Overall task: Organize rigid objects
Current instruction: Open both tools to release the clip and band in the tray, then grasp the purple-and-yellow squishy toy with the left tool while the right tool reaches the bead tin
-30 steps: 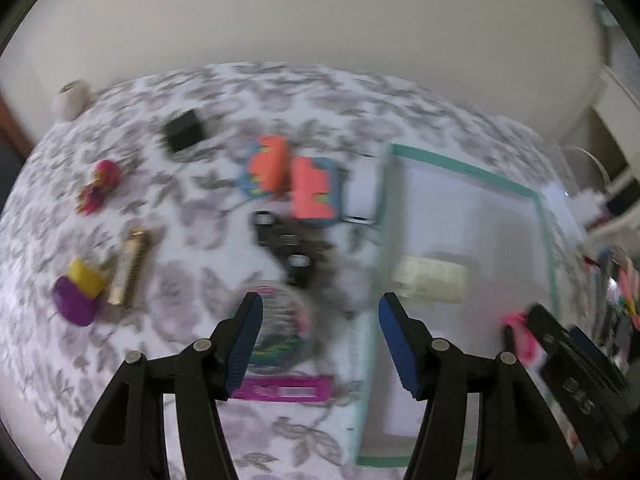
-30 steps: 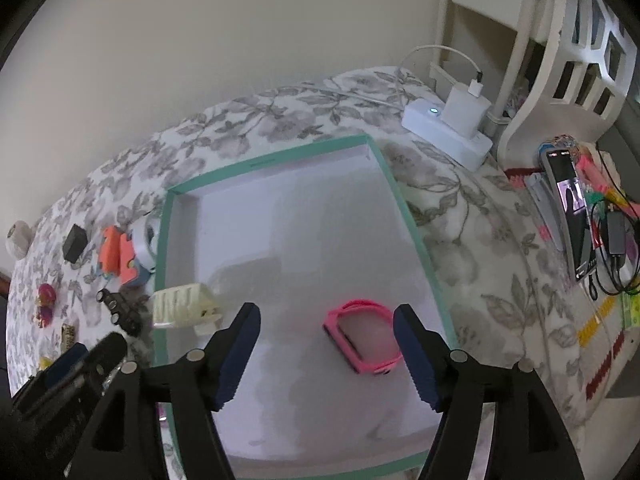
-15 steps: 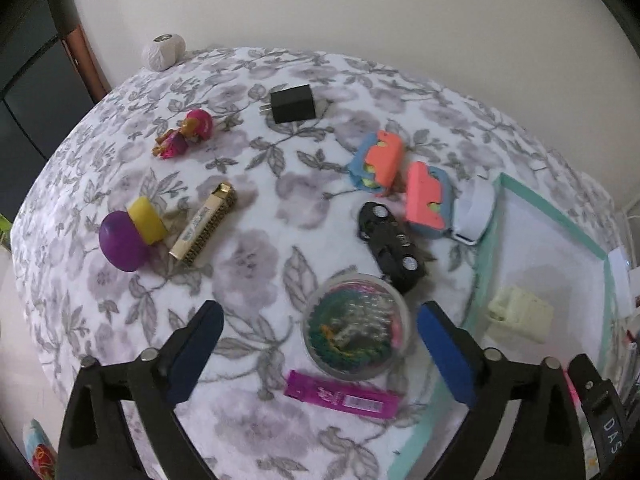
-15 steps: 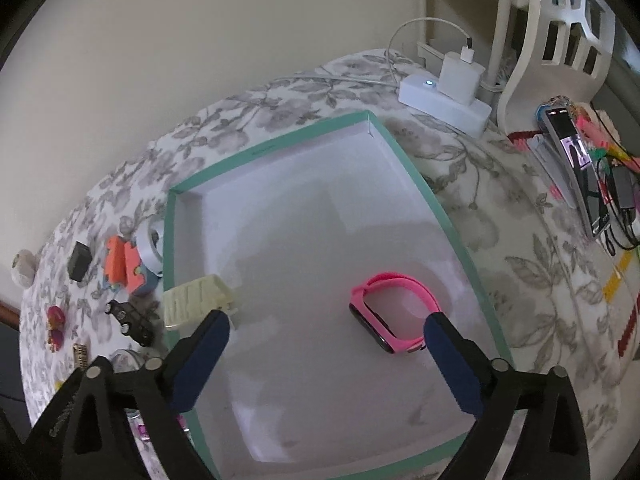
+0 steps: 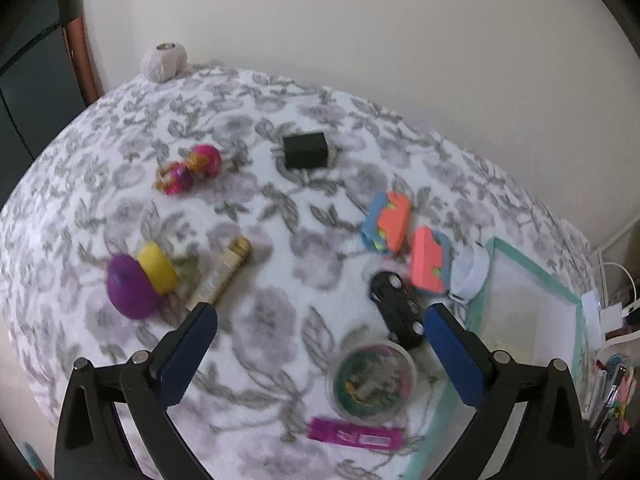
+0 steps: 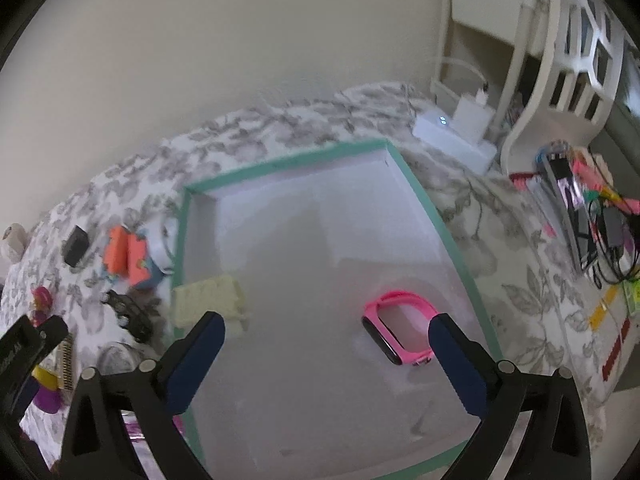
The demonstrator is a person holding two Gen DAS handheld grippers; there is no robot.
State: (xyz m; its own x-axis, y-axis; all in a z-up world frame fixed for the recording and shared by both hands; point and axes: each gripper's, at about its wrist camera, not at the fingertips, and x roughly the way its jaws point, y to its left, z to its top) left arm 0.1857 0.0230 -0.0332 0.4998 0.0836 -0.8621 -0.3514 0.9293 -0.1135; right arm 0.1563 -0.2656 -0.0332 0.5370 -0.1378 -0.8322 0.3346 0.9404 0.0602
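My left gripper (image 5: 320,334) is open and empty above the floral cloth. Around it lie a black toy car (image 5: 398,316), a round clear tub of beads (image 5: 370,380), a magenta bar (image 5: 354,434), a gold tube (image 5: 220,276), a purple and yellow toy (image 5: 138,280), a pink doll (image 5: 190,168), a black charger (image 5: 306,150) and two orange and blue blocks (image 5: 390,222). My right gripper (image 6: 326,346) is open and empty over the green-rimmed white tray (image 6: 280,166), which holds a pink wristband (image 6: 400,330) and a cream block (image 6: 208,300).
A white mouse (image 5: 472,274) lies against the tray's left rim (image 5: 482,280). A white ball (image 5: 162,62) sits at the far left edge. A white power strip (image 6: 452,136), a white shelf (image 6: 560,92) and a pile of cables and pens (image 6: 592,208) stand right of the tray.
Both grippers have opened wider. The left gripper has swung left, away from the tray and over the loose objects. The right gripper has pulled back a little above the tray.
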